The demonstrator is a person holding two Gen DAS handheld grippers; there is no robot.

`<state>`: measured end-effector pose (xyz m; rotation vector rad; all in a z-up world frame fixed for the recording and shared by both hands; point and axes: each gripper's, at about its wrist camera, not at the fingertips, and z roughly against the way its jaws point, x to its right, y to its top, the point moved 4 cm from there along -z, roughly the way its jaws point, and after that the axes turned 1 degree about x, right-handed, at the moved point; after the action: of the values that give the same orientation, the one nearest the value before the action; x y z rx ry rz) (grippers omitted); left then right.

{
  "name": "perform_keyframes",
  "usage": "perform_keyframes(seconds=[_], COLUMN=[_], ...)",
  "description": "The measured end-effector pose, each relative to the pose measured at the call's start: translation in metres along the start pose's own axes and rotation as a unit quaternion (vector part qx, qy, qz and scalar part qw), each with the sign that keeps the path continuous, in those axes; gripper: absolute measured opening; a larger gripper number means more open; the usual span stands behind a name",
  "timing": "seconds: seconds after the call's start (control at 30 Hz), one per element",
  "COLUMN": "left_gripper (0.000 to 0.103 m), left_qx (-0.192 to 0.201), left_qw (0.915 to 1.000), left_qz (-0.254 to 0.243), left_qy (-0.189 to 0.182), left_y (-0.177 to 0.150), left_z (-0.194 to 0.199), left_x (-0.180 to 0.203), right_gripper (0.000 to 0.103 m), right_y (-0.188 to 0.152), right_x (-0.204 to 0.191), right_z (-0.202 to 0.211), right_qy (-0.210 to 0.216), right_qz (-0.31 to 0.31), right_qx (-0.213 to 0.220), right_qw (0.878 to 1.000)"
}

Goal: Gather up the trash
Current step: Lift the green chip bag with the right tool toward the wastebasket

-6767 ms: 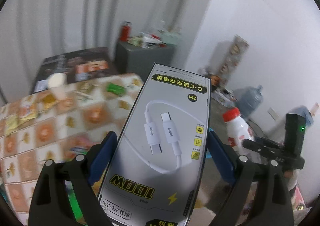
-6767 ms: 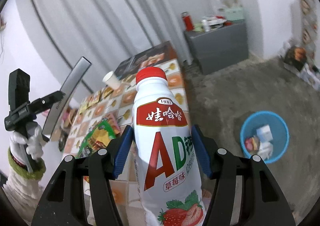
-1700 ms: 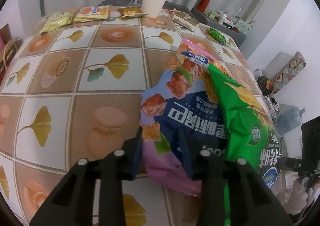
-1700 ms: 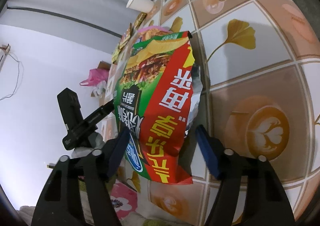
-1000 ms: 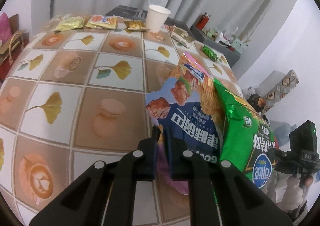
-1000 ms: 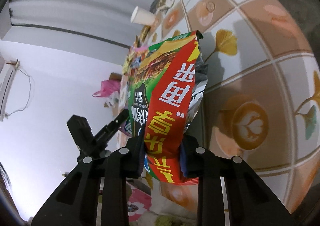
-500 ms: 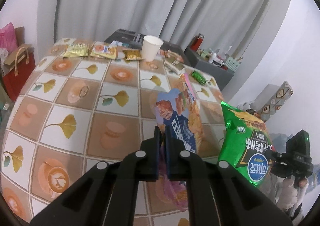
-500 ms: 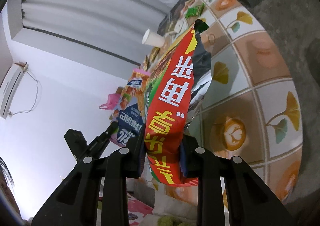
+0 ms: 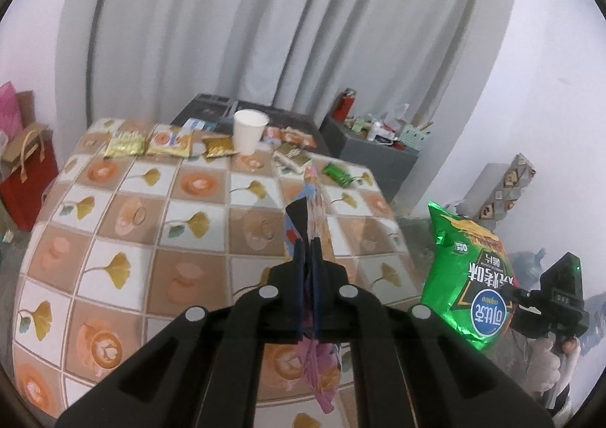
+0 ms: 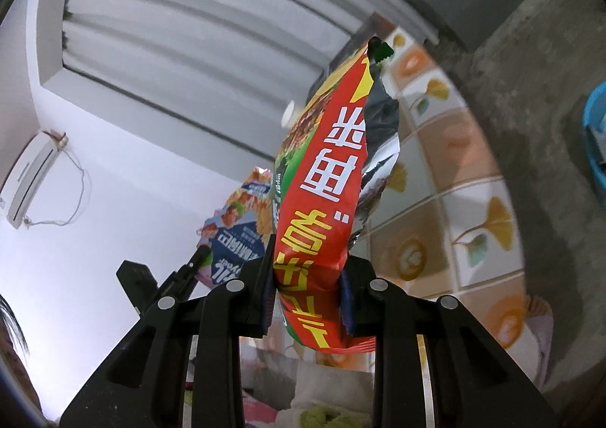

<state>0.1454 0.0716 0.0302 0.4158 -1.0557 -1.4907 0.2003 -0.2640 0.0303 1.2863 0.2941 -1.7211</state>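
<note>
Two snack bags were off the table, one per gripper. Left gripper (image 9: 307,250) was clamped nearly flat on the blue and pink snack bag (image 9: 313,208), seen edge-on in the left wrist view: the bag rose as a thin sliver above the blue pads and its pink lower end hung crumpled below them. Same bag showed face-on in the right wrist view (image 10: 242,223), lifted clear of the table, to the left of the other bag. Right gripper (image 10: 307,293) was pinched on the green and red chip bag (image 10: 325,178); its lower part was squeezed between the two fingers, bulging out below them, and the rest stood up and away from the pads with silver lining showing along the right edge. From the left wrist view that bag (image 9: 467,276) hung in the air beyond the table's right edge, green face toward the camera. Table (image 9: 125,231) with the ginkgo and coffee pattern lay below both bags. At its far end stood a white paper cup (image 9: 248,130), small yellow snack packets (image 9: 125,144) left of it, a green wrapper (image 9: 337,174) to its right. Blue bin (image 10: 596,136) sat on the grey floor at the right rim of the right wrist view.
</note>
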Motion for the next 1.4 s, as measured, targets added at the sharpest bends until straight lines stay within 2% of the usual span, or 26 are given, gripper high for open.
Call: perform_keyframes(seconds=[0.13,0.3,0.5,0.67,0.77,0.87,0.9,1.0,1.13,1.2,1.4], left_gripper=[0.002,0.002,0.002,0.001,0.000,0.000,0.000,0.000,0.000,0.000,0.000], left_qx=[0.013,0.028,0.012,-0.022,-0.033,-0.047,-0.055,-0.079,-0.094,-0.101,-0.082], left_qw=[0.9994,0.9956,0.9875,0.9771,0.9691,0.9606,0.9572,0.9548,0.9554,0.9586,0.9666], left_qz=[-0.025,-0.060,-0.095,-0.128,-0.150,-0.171,-0.186,-0.197,-0.204,-0.195,-0.185], left_qy=[-0.020,-0.066,-0.125,-0.168,-0.193,-0.214,-0.215,-0.208,-0.192,-0.181,-0.158], left_y=[0.010,0.021,0.019,0.004,-0.005,-0.013,-0.020,-0.036,-0.049,-0.050,-0.037], left_z=[0.006,0.008,-0.014,-0.046,-0.063,-0.082,-0.095,-0.122,-0.139,-0.143,-0.138], left_x=[0.027,0.075,0.141,0.206,0.245,0.278,0.292,0.308,0.304,0.297,0.275], right_gripper=[0.025,0.025,0.025,0.025,0.025,0.025,0.025,0.025,0.025,0.025,0.025], right_y=[0.005,0.008,-0.003,-0.020,-0.029,-0.033,-0.034,-0.035,-0.032,-0.030,-0.020], right_x=[0.010,0.038,0.078,0.113,0.134,0.149,0.159,0.171,0.178,0.183,0.185], right_z=[0.039,0.105,0.189,0.243,0.262,0.263,0.264,0.259,0.255,0.254,0.244], right_qy=[-0.009,-0.048,-0.117,-0.205,-0.246,-0.278,-0.288,-0.304,-0.304,-0.305,-0.304], right_qz=[-0.005,-0.026,-0.055,-0.078,-0.092,-0.101,-0.108,-0.118,-0.127,-0.131,-0.137], right_qx=[0.046,0.123,0.212,0.262,0.272,0.275,0.275,0.269,0.257,0.250,0.240], right_qw=[0.999,0.991,0.969,0.940,0.926,0.915,0.911,0.906,0.909,0.910,0.912])
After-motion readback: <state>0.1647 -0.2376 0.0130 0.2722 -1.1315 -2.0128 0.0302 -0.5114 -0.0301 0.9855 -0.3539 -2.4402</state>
